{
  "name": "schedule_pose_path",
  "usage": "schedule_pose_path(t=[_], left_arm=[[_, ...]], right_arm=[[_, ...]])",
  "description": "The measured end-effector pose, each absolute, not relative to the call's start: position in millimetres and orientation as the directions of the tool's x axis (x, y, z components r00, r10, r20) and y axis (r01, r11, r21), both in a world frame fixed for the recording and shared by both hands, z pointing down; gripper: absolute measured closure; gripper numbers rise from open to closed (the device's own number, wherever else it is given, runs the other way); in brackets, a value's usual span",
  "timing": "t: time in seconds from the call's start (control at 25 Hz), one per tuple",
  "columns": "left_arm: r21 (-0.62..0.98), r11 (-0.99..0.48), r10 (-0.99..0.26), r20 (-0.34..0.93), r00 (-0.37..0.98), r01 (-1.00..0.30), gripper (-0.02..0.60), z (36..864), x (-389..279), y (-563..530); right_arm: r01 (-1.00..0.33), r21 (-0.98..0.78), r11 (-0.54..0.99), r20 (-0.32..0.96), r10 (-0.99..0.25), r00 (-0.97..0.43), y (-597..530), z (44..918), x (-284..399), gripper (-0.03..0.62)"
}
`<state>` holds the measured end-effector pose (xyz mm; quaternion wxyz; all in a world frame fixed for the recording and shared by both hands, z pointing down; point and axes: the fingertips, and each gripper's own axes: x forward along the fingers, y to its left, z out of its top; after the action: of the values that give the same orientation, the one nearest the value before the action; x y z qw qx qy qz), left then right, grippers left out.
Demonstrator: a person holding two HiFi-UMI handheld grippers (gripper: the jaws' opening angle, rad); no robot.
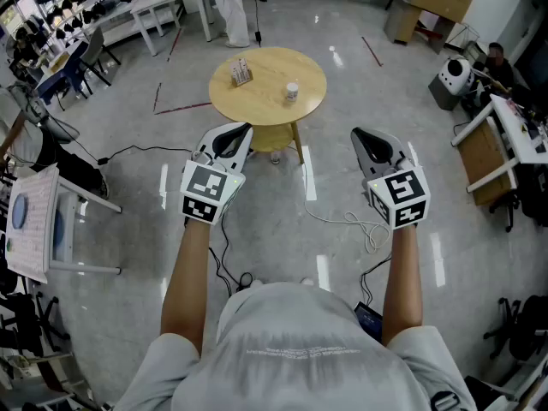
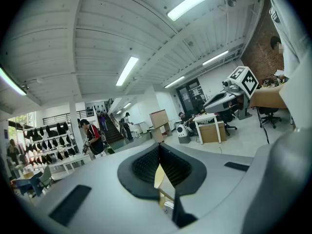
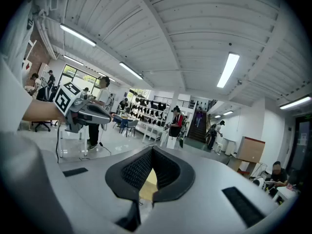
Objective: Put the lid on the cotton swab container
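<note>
A round wooden table stands ahead of me on the floor. On its left part sits a small box-like container with pale sticks in it. A small white round piece rests near the table's right edge; whether it is the lid is too small to tell. My left gripper and right gripper hover over the floor short of the table, both shut and empty. In each gripper view the dark pads meet, with a sliver of the table below them.
A white cable lies on the floor between me and the table. White tables and chairs stand at the back left, desks and a person at the right. A rack with papers is at my left.
</note>
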<state>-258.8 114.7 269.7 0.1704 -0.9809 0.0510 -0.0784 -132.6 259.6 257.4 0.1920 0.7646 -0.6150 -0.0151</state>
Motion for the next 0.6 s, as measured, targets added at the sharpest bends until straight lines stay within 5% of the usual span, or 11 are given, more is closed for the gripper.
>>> schedule_pose_path(t=[0.6], left_arm=[[-0.277,-0.954,-0.174,0.19,0.966,-0.118,0.563,303,-207,175]], right_arm=[[-0.957,0.282,-0.071,0.184,-0.975,0.127,312,268,-78,0.567]])
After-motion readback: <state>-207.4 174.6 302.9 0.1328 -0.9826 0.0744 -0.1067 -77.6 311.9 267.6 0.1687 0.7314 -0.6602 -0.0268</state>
